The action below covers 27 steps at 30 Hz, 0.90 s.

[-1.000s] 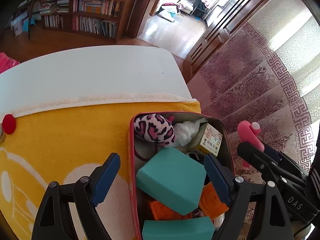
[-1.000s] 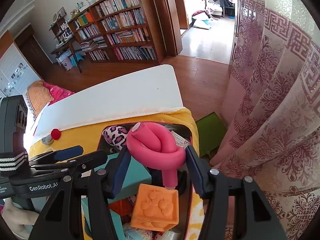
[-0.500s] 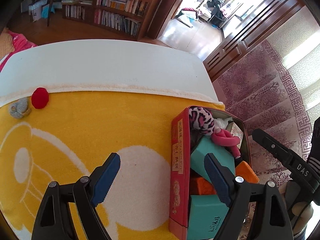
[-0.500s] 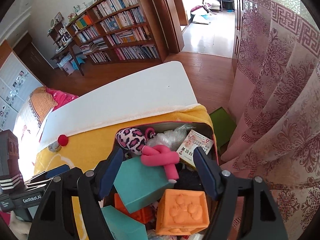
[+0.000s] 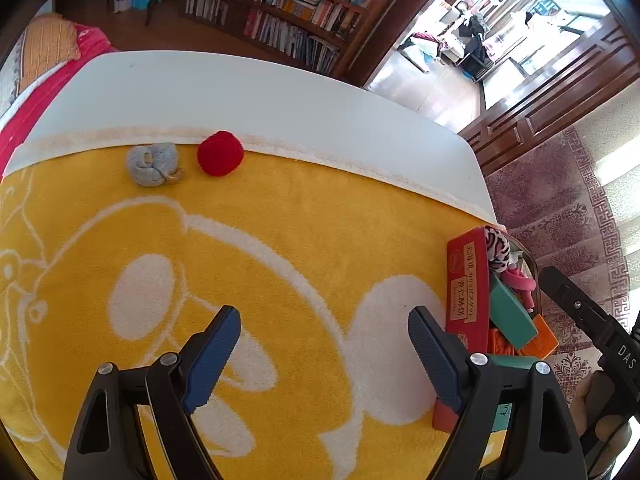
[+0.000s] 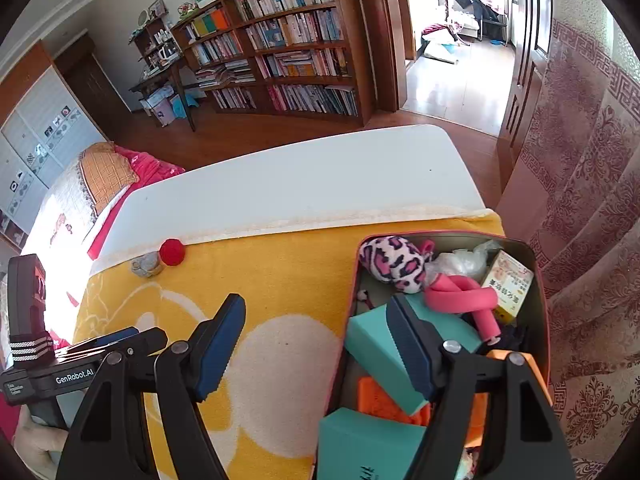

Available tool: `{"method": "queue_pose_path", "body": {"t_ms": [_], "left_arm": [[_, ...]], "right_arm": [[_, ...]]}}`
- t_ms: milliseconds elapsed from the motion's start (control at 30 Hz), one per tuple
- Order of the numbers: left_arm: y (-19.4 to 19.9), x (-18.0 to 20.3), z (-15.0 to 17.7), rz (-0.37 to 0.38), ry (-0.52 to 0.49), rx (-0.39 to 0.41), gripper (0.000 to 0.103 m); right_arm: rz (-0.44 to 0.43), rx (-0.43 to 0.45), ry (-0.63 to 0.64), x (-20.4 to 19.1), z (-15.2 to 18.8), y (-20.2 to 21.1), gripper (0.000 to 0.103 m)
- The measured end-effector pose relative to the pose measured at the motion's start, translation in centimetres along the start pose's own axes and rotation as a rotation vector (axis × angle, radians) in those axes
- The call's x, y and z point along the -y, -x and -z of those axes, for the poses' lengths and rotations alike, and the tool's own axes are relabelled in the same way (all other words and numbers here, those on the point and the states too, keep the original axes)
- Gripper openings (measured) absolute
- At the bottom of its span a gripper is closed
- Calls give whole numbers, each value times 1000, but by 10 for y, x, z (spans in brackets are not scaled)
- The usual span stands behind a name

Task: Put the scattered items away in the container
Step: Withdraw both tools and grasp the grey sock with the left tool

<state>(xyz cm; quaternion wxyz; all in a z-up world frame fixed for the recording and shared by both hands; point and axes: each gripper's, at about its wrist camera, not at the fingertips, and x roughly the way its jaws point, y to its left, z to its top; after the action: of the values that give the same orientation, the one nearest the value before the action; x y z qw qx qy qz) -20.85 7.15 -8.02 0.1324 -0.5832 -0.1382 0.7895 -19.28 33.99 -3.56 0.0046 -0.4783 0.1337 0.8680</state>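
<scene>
The right gripper (image 6: 316, 344) fills the bottom of the frame, jaws wide with nothing between them. At lower right the red tin (image 6: 540, 280) holds a pink foam tube (image 6: 460, 298), leopard-print plush (image 6: 394, 258) and teal blocks (image 6: 376, 348). At middle left, a red ball (image 6: 172, 252) lies just beside a grey lump (image 6: 146, 265) on the yellow blanket (image 6: 288, 272).

Both your cameras look down, close over the yellow blanket (image 5: 280, 220), and share the red tin (image 6: 538, 280).
</scene>
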Motion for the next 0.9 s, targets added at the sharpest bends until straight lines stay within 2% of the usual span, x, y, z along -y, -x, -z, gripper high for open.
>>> {"method": "queue_pose_path", "body": {"t_ms": [233, 400, 600, 900], "left_arm": [[12, -71, -12, -22, 87, 13, 87], [7, -104, -29, -24, 105, 22, 87], [-9, -122, -57, -42, 78, 32, 87], [-42, -126, -90, -81, 17, 26, 87]], "right_arm": [[-34, -52, 52, -62, 9, -31, 76], [-37, -72, 56, -85, 12, -45, 76], [-23, -94, 23, -91, 18, -55, 76], [12, -126, -3, -88, 19, -67, 77]]}}
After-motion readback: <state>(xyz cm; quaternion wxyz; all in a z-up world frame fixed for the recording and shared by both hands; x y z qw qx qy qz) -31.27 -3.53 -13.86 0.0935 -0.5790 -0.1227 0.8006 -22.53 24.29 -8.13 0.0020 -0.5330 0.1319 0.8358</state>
